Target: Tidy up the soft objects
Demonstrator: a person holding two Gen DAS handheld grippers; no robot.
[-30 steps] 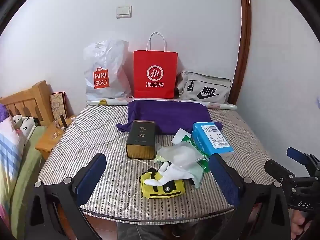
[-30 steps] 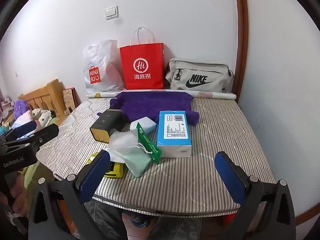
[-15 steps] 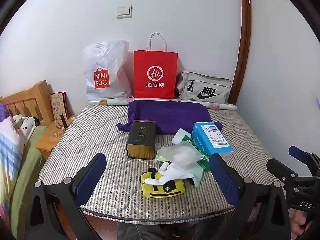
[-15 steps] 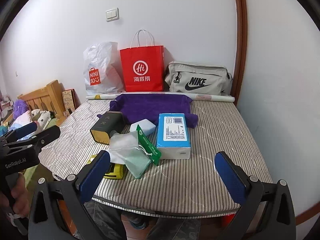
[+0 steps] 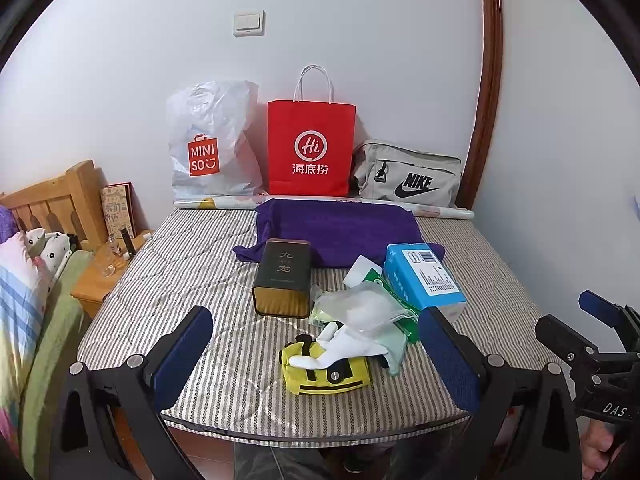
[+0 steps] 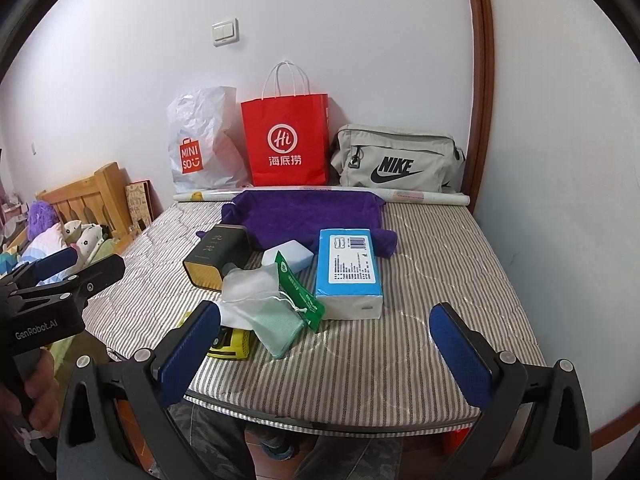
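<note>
On the striped mattress (image 5: 192, 280) lie a purple towel (image 5: 340, 228), a dark tea tin (image 5: 284, 276), a blue tissue pack (image 5: 424, 276), a clear drawstring pouch (image 5: 360, 308) over a mint cloth, a white sock (image 5: 344, 350) and a yellow-black pouch (image 5: 328, 372). My left gripper (image 5: 316, 360) hangs open near the front edge, just before the yellow pouch, holding nothing. My right gripper (image 6: 324, 352) is open too, in front of the tissue pack (image 6: 348, 268) and the pouch (image 6: 248, 288), and empty. The purple towel (image 6: 304, 216) lies behind them.
Against the back wall stand a white Miniso bag (image 5: 208, 144), a red paper bag (image 5: 310, 148) and a grey Nike bag (image 5: 408, 178), with a paper roll (image 5: 440, 212) before them. A wooden headboard (image 5: 52, 204), a nightstand and bedding are at the left.
Both grippers have drifted only slightly; the right view has eased back a little from the table. Nothing on the mattress has moved.
</note>
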